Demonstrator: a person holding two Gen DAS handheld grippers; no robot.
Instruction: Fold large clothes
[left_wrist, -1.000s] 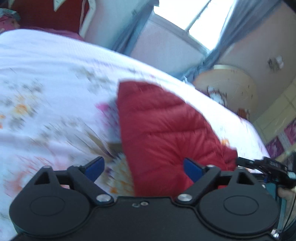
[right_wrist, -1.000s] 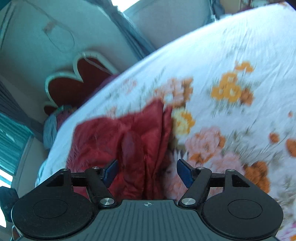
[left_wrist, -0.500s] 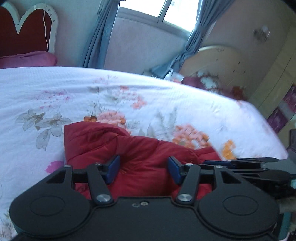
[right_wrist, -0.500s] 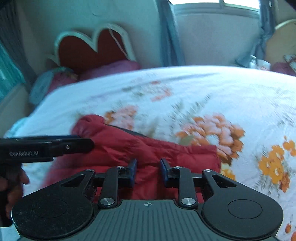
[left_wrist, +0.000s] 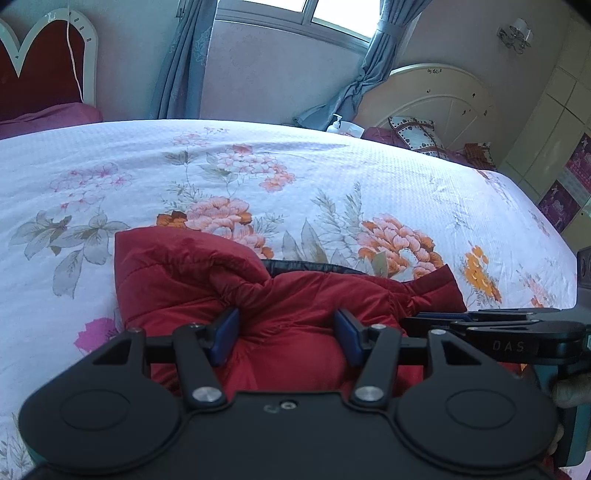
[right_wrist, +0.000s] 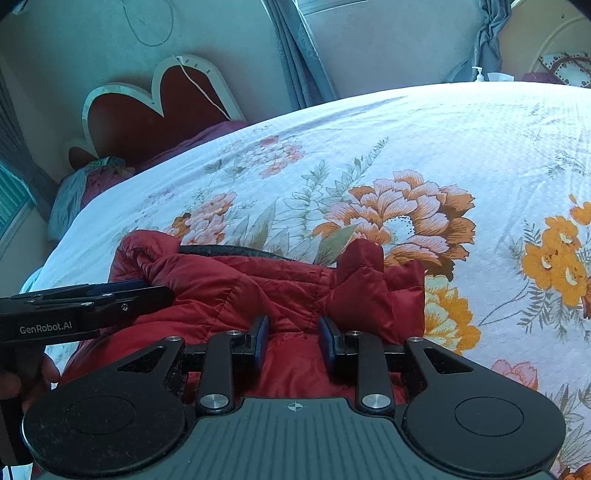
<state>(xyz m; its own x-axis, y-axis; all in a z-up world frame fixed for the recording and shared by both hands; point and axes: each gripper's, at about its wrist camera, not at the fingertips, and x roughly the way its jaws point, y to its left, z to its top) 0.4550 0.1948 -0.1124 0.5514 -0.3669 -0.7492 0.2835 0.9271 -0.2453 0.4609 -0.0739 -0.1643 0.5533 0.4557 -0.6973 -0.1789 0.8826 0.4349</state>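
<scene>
A red quilted puffer jacket (left_wrist: 229, 284) lies bunched on the floral bed sheet (left_wrist: 258, 162), with a dark lining edge showing at its far side. It also shows in the right wrist view (right_wrist: 258, 284). My left gripper (left_wrist: 286, 336) is open, its blue pads resting on the jacket's near part. My right gripper (right_wrist: 293, 338) is open with a narrower gap, also on the jacket's near part. Each gripper shows from the side in the other's view: the right one (left_wrist: 498, 328), the left one (right_wrist: 92, 299).
A heart-shaped red headboard (right_wrist: 147, 110) and pillows stand at the bed's left end. A window with blue curtains (left_wrist: 177, 62) is behind the bed. A cream round headboard-like panel (left_wrist: 436, 96) and a cushion stand at the far right.
Both grippers swung to face the jacket side by side from the near bed edge. Both narrowed from wide open; the right then widened slightly in the last half second.
</scene>
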